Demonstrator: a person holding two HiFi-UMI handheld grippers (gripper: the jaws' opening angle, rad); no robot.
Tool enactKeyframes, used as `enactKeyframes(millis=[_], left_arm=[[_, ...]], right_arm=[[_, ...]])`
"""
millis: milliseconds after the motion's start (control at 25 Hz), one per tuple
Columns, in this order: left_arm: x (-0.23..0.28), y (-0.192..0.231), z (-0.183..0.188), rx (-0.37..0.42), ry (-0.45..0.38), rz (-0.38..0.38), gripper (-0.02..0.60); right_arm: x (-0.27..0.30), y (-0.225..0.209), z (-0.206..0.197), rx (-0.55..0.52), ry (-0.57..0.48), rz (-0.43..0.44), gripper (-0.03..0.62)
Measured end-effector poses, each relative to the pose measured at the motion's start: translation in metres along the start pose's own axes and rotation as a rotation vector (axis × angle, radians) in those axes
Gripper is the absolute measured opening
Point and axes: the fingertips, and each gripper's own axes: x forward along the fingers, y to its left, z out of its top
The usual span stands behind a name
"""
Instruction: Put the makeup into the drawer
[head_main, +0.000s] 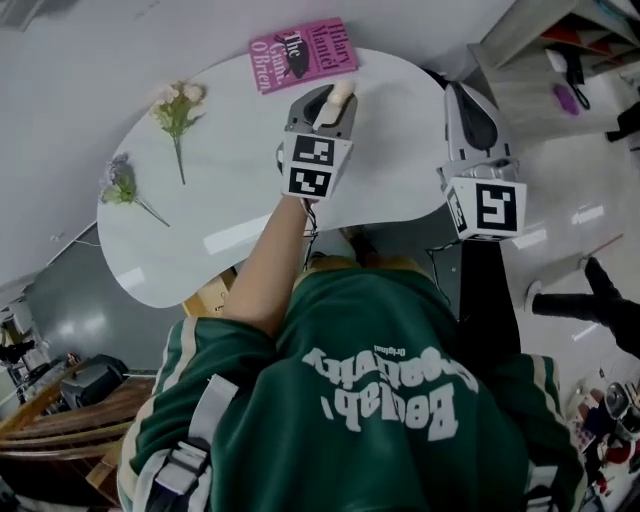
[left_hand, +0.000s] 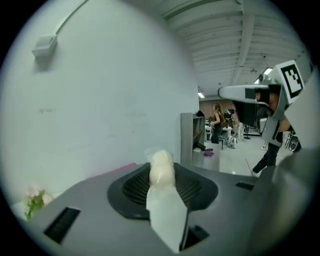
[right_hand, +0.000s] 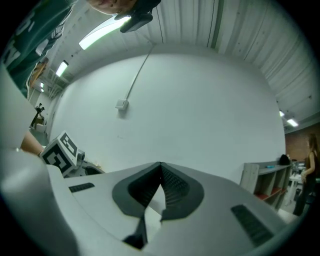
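A cream, rounded makeup piece (head_main: 337, 98) sticks up between the jaws of my left gripper (head_main: 325, 102), which is shut on it above the white table (head_main: 220, 240). In the left gripper view the same makeup piece (left_hand: 161, 169) is pinched between the dark pads (left_hand: 134, 186), in front of a plain white wall. My right gripper (head_main: 463, 98) hangs past the table's right edge; its jaws meet at the tips (right_hand: 160, 165) with nothing between them. No drawer shows in any view.
A pink book (head_main: 303, 52) lies at the table's far edge. Two flower sprigs (head_main: 178, 110) (head_main: 122, 183) lie on the left part. A shelf unit (head_main: 560, 50) stands at the upper right, and a grey cabinet (left_hand: 192, 137) beyond the table.
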Motion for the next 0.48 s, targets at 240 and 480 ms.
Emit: enactKeyframes(millis=[240,480], left_arm=[[-0.061,0.048,0.067,0.022,-0.147,0.114,0.155],[-0.117,0.091,0.09,0.042,-0.227,0.259,0.155]], right_arm=[[0.031,0.036,0.026,0.01,-0.062,0.086,0.009],[0.064,0.081,0.049,-0.009,-0.131,0.203,0.009]])
